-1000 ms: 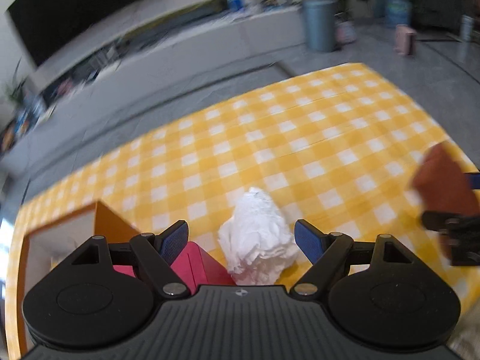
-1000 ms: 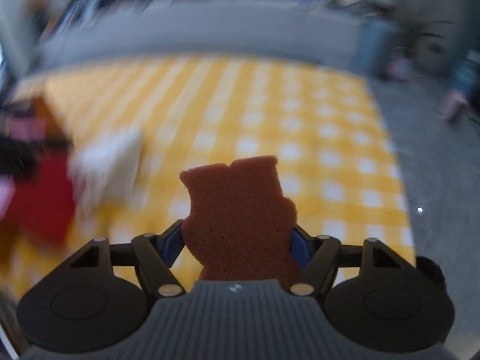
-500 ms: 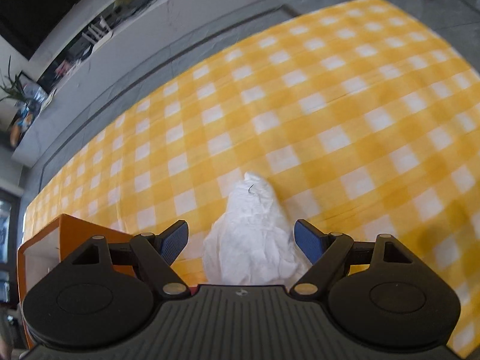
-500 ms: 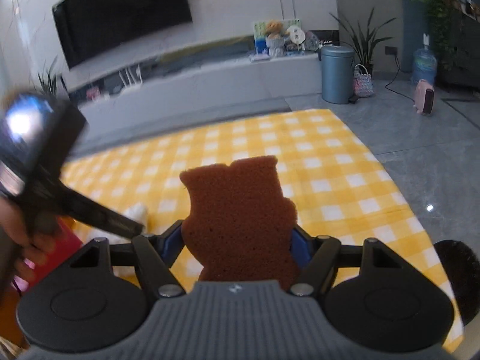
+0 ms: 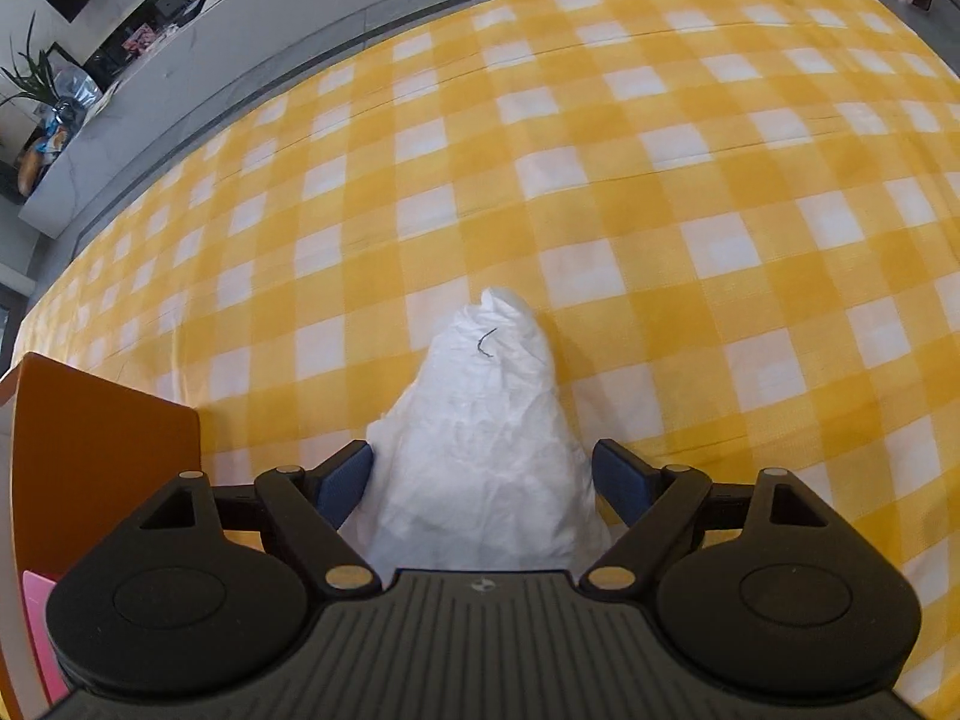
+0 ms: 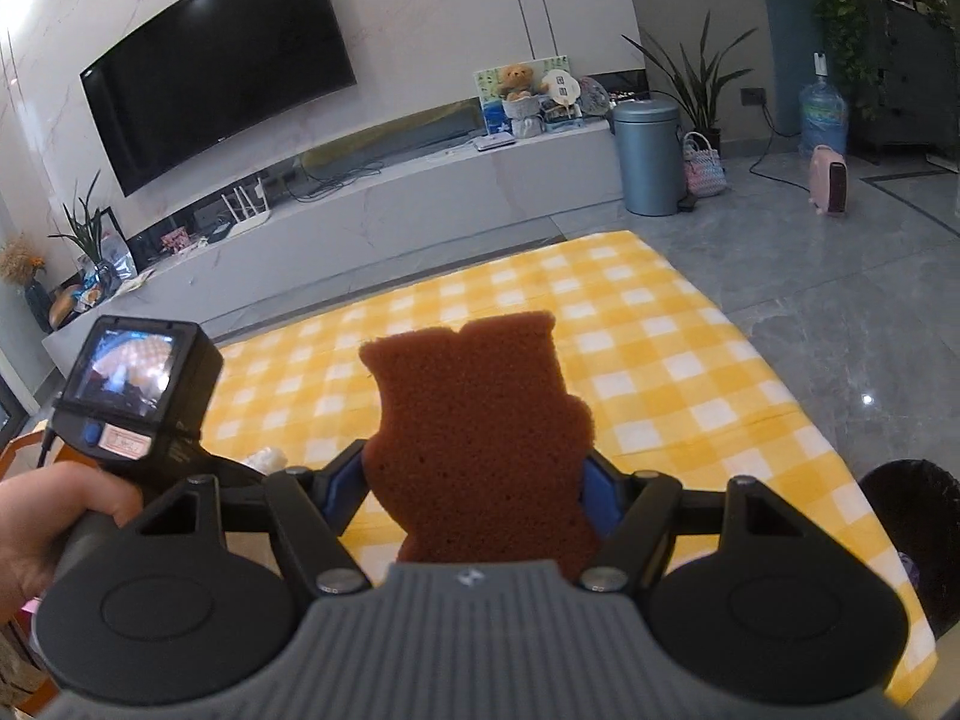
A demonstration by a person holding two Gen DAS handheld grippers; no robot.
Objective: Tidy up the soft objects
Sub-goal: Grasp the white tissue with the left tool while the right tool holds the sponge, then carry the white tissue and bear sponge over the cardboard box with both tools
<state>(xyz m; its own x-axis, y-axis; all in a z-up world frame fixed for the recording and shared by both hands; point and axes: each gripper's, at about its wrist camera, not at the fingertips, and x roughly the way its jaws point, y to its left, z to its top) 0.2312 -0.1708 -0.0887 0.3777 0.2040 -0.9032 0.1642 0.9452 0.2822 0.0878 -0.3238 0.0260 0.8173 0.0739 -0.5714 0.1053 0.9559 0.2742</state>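
Note:
A crumpled white cloth [image 5: 486, 438] lies on the yellow checked tablecloth [image 5: 660, 180]. My left gripper [image 5: 483, 483] is open, with its blue pads on either side of the cloth's near end. My right gripper [image 6: 474, 483] is shut on a brown bear-shaped sponge [image 6: 480, 426] and holds it up above the table. The left gripper's back and the hand holding it show in the right wrist view [image 6: 126, 420], with a bit of the white cloth [image 6: 267, 457] beside it.
An orange box [image 5: 102, 450] stands at the left of the table, with something pink [image 5: 39, 630] at its near side. A dark bin [image 6: 912, 516] stands off the table's right edge. A TV bench and a grey bin [image 6: 651, 159] stand beyond the table.
My left gripper has dropped and moved forward so its open fingers straddle the white cloth. My right gripper has lifted and tilted up with the sponge still held.

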